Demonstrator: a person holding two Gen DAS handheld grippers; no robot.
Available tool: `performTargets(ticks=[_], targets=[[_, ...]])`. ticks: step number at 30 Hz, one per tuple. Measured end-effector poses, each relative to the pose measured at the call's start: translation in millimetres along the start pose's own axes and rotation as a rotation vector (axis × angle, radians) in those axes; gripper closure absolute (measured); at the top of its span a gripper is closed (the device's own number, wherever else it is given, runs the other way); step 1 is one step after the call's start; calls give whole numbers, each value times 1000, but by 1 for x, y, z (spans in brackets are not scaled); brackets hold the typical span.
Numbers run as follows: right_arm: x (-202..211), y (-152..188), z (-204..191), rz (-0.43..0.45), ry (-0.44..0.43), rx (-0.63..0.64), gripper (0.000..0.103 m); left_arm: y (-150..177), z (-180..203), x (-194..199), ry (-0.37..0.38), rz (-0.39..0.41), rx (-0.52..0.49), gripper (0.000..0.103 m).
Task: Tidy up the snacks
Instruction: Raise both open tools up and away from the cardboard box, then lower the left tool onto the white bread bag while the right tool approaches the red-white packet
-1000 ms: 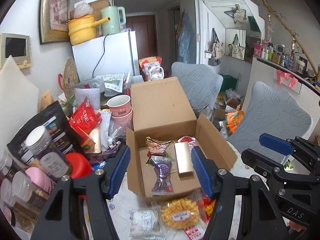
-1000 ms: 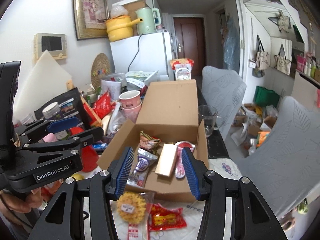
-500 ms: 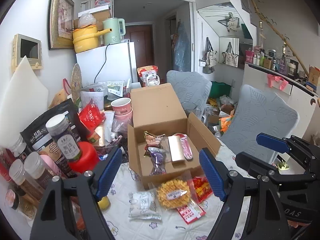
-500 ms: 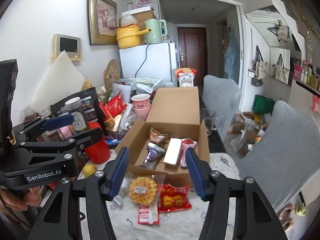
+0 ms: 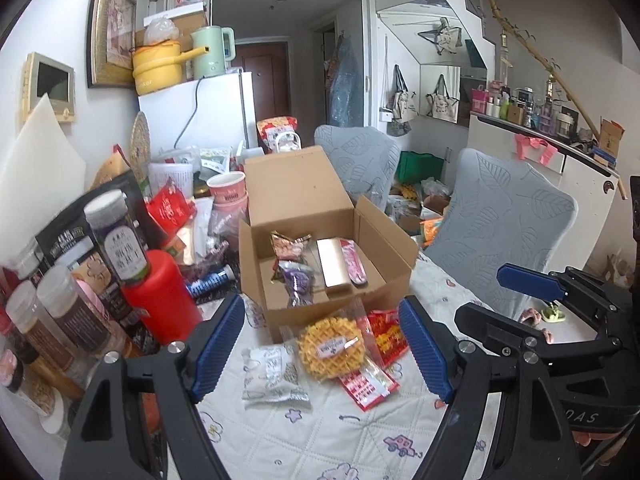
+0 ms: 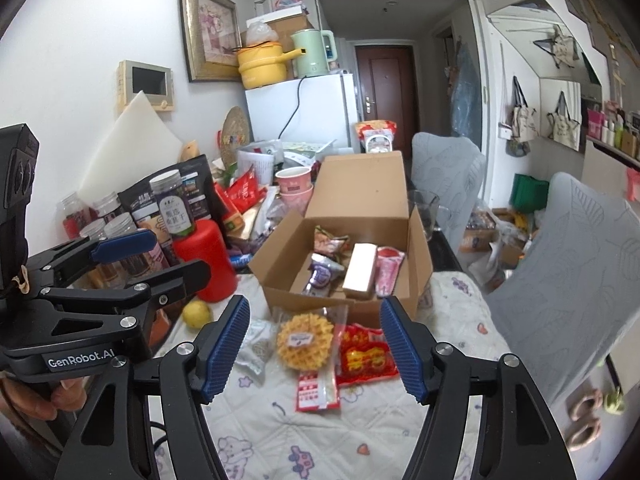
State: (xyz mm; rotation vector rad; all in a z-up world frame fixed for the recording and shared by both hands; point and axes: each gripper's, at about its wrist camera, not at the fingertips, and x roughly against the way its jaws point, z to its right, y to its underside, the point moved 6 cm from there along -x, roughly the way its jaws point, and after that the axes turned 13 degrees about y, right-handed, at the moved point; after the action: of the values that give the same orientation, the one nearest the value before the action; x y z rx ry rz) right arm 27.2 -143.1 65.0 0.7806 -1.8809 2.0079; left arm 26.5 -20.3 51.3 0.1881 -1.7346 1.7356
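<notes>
An open cardboard box (image 5: 384,236) (image 6: 360,192) stands on the quilted cloth and holds a gold bar (image 5: 334,268), a pink packet (image 5: 354,264), a purple packet (image 5: 298,280) and a brown one. In front of it lie a round waffle pack (image 5: 332,348) (image 6: 305,338), a red packet (image 5: 386,336) (image 6: 362,354) and a pale packet (image 5: 272,376) (image 6: 256,344). My left gripper (image 5: 321,302) hangs open above these packets, holding nothing. My right gripper (image 6: 314,302) hovers over the same spot, jaws opening, nothing between them.
Left of the box stand a red canister (image 5: 160,296), several jars (image 5: 116,236), stacked pink cups (image 5: 228,192) and snack bags. A lemon (image 6: 197,314) lies by the canister. Two grey chairs (image 5: 508,216) stand to the right. A glass mug (image 6: 424,208) sits beside the box.
Both grippers have drawn back from the box towards the near table edge and their jaws have spread wider. The loose packets in front of the box are now in full view.
</notes>
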Motion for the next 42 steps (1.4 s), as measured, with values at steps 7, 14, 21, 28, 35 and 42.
performTargets(ticks=[7,14,21,28,35,42], targets=[[-4,22,-8,-27,-12,1,35,21,-4,-6,10,-33,12,23],[-20,43,-18,-67,-33,9,35,46,-15,-20,26,-85,41,23],[-40,59,-26,-100,-57,11,35,68,-31,-40,34,-136,79,23],[-67,76,-26,-160,-68,0,35,84,-53,-61,37,-179,140,23],[-100,89,-18,-221,-49,-7,35,99,-81,-93,18,-240,195,23],[-133,96,-13,-276,-65,-21,35,108,-100,-123,13,-284,219,23]])
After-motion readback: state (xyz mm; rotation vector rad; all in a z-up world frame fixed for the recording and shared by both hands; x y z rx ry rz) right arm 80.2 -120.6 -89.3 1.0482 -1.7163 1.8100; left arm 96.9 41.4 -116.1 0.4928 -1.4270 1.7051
